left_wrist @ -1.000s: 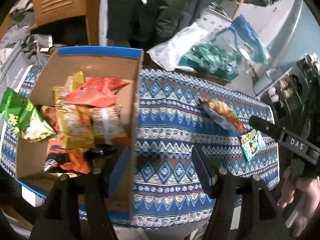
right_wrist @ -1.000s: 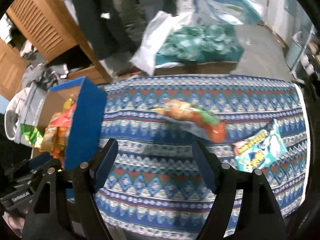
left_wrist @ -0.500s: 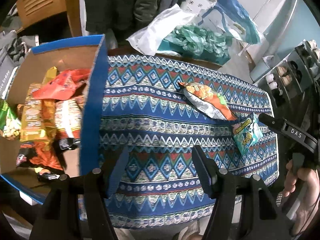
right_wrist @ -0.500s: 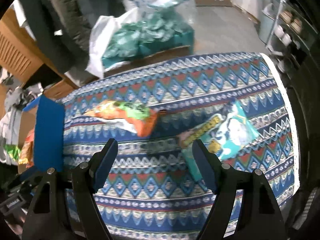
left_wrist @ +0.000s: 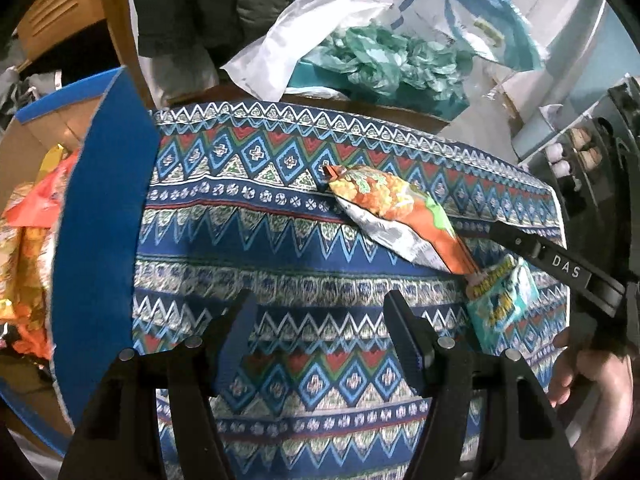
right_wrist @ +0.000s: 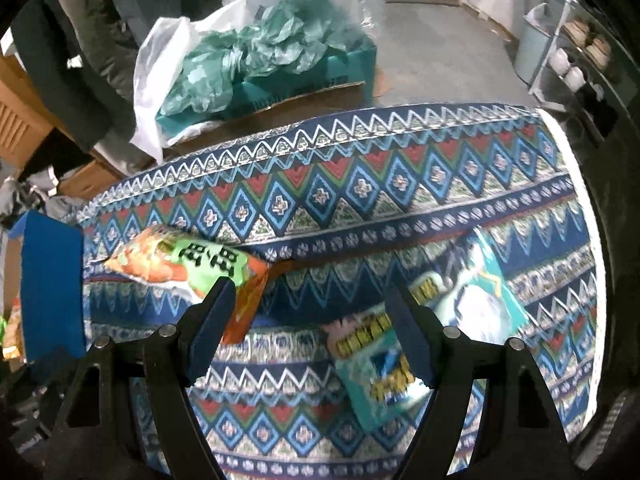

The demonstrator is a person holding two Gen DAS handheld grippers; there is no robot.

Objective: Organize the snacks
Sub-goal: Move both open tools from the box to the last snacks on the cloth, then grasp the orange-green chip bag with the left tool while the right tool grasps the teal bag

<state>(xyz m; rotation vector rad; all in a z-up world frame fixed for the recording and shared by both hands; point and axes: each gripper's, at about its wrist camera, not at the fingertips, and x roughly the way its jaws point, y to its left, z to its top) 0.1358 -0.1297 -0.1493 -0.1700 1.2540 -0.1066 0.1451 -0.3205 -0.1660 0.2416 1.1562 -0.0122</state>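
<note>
Left claw (left_wrist: 316, 312): fingers held apart, nothing between them, poised over bare patterned cloth. Cardboard box (left_wrist: 100, 240) with blue outer walls: placed at the left end of the counter (left_wrist: 256, 240), loaded with snack packets (left_wrist: 28, 240) in orange, red and yellow. Counter: covered with a blue, red and white zigzag-patterned cloth. Orange chip bag (left_wrist: 396, 208) with green lettering: laid flat near the middle of the cloth, well apart from the box. Teal snack packet (left_wrist: 500, 300) with yellow lettering: laid just beside the chip bag's lower corner, towards the right edge. Right claw (right_wrist: 310, 300): fingers held apart, nothing gripped, positioned above the gap between the chip bag and the teal packet. Right hand (left_wrist: 592, 396): seen at the far right, wrapped round the claw's handle.
</note>
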